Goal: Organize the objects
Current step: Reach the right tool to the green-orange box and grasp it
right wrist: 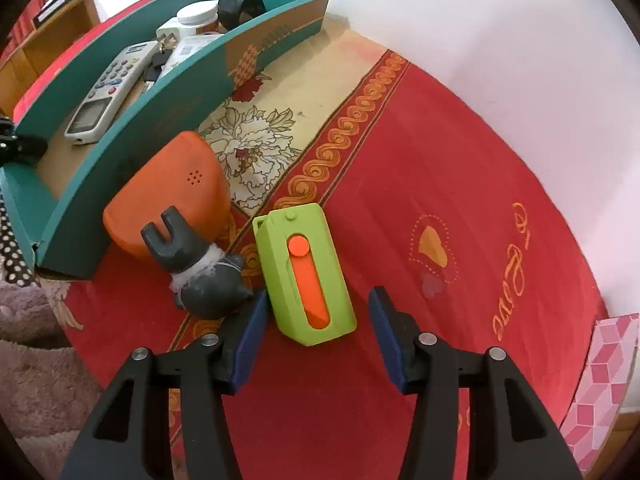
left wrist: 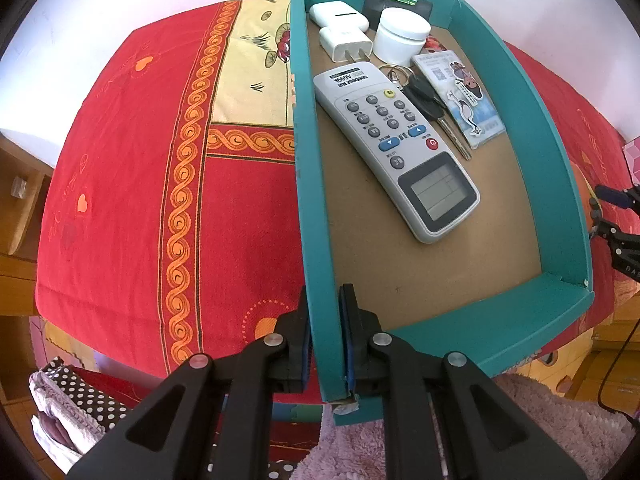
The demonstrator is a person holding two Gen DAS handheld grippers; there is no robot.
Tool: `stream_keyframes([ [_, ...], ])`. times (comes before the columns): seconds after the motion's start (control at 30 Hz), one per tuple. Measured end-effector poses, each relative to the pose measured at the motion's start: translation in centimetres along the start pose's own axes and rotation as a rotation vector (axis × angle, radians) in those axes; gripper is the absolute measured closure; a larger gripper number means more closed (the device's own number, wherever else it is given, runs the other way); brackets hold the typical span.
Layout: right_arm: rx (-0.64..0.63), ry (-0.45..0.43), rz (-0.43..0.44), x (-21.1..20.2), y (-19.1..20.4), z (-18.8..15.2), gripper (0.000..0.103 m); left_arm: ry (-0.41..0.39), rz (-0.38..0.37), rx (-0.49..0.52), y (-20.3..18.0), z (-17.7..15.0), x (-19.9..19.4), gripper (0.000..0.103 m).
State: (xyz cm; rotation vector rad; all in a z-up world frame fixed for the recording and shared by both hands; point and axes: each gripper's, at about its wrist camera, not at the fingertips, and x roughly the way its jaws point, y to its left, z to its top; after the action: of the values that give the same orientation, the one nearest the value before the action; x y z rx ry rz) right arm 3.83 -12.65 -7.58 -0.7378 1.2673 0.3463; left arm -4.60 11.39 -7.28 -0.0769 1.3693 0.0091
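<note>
My left gripper is shut on the left wall of a teal cardboard box on a red patterned cloth. Inside lie a grey remote, a white charger, a white jar, keys, a card and a small level. My right gripper is open around the near end of a green box with an orange slider. A dark grey figurine and an orange case lie left of it, beside the teal box.
A wooden shelf stands left of the table. A polka-dot fabric basket and pink fluffy rug are below the table edge. A pink patterned box sits at the right. A white wall is behind.
</note>
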Motion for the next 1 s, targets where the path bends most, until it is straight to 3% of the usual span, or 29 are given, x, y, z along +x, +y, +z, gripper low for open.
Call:
stream_keyframes([
  [0.13,0.066,-0.002,0.063,0.3,-1.4,0.1,0.06,-0.003,-0.002,-0.006,0.1,-0.1,0.0,0.092],
  [0.4,0.231,-0.007,0.097,0.4,-4.1,-1.4,0.061,-0.006,-0.004,-0.014,0.3,-0.4,0.0,0.092],
  [0.67,0.263,-0.003,0.068,1.1,-3.7,0.0,0.058,-0.003,-0.001,-0.01,0.3,-0.4,0.1,0.092],
  [0.83,0.334,-0.007,0.06,1.8,-4.6,0.8,0.062,-0.004,-0.001,-0.01,0.3,-0.4,0.1,0.092],
  [1.0,0.407,-0.07,0.05,-0.6,-5.5,0.7,0.063,-0.003,0.0,-0.009,0.3,-0.4,0.1,0.092],
])
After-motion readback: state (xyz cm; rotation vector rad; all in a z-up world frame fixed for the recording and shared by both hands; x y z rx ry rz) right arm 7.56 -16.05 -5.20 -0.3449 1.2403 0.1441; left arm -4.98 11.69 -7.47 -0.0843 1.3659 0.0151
